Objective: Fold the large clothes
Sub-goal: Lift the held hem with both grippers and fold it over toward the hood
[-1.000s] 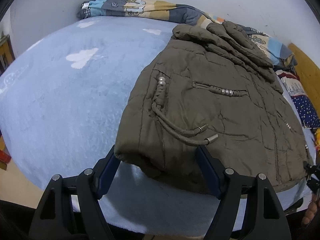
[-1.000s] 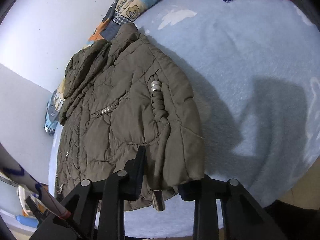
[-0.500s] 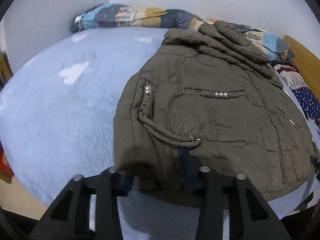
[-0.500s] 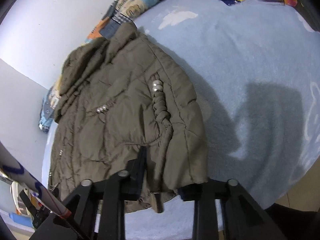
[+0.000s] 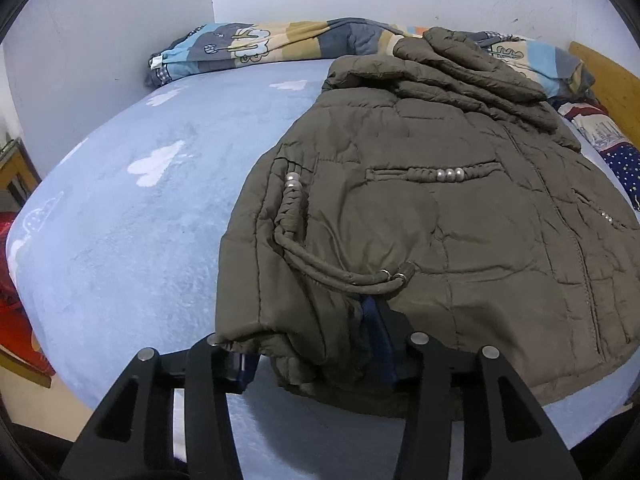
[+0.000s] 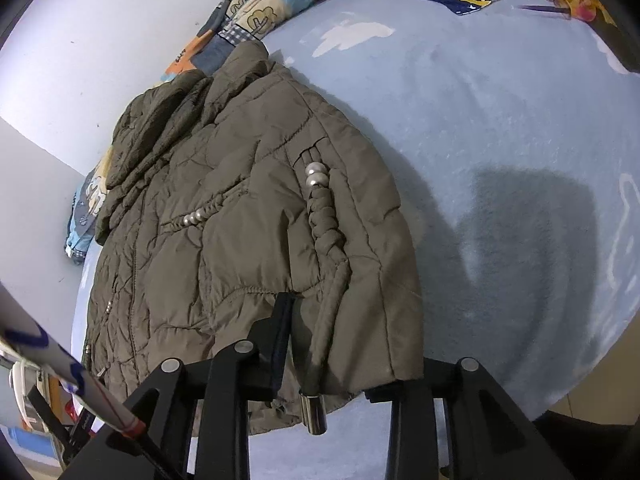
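Left tongs (image 5: 312, 354) are clenched on the hem corner of the olive jacket (image 5: 440, 216); bunched fabric hides most of both fingertips. Jacket lies flat on the blue bed (image 5: 140, 220), long axis running away from the tongs, collar toward the wall and the patterned quilt (image 5: 260, 46), hem at the near bed edge. Its right side is cut off in the left view. A braided cord (image 5: 320, 268) with beads runs along its front. Right tongs (image 6: 344, 352) grip the same hem end, the right finger buried under fabric; a metal cord tip (image 6: 314, 414) dangles between the fingers.
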Available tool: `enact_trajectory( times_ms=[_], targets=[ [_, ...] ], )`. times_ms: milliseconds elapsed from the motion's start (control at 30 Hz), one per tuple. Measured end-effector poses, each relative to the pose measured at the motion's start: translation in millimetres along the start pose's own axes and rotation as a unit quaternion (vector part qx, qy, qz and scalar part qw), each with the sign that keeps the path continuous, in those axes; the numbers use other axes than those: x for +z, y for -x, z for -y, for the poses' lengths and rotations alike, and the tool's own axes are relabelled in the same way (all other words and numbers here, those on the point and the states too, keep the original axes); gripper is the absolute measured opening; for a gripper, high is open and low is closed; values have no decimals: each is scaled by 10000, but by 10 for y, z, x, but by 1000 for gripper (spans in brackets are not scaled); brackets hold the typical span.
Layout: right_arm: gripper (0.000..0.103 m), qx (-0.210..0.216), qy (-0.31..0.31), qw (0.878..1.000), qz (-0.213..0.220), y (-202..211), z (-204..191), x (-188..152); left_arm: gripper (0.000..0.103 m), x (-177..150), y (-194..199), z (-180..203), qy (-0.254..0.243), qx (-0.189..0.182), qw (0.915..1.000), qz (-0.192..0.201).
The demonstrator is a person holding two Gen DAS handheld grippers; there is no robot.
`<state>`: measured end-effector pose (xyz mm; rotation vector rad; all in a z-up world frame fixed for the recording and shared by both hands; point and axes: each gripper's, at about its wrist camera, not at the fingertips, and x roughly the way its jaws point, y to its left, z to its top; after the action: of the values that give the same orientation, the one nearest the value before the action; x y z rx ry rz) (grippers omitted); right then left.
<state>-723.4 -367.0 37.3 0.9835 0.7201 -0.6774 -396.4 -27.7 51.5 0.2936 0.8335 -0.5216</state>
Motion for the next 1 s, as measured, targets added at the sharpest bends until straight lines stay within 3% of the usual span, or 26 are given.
enact_trajectory(
  times_ms=[167,1000],
  targets=[
    [23,-32,202,9997,112,44,-74,-5,41,1,13,15,-81,-3,10000,44],
    [22,-197,366,9991,125,31,-117,-35,26,-9,93,97,-395,96,9989,237]
  ],
)
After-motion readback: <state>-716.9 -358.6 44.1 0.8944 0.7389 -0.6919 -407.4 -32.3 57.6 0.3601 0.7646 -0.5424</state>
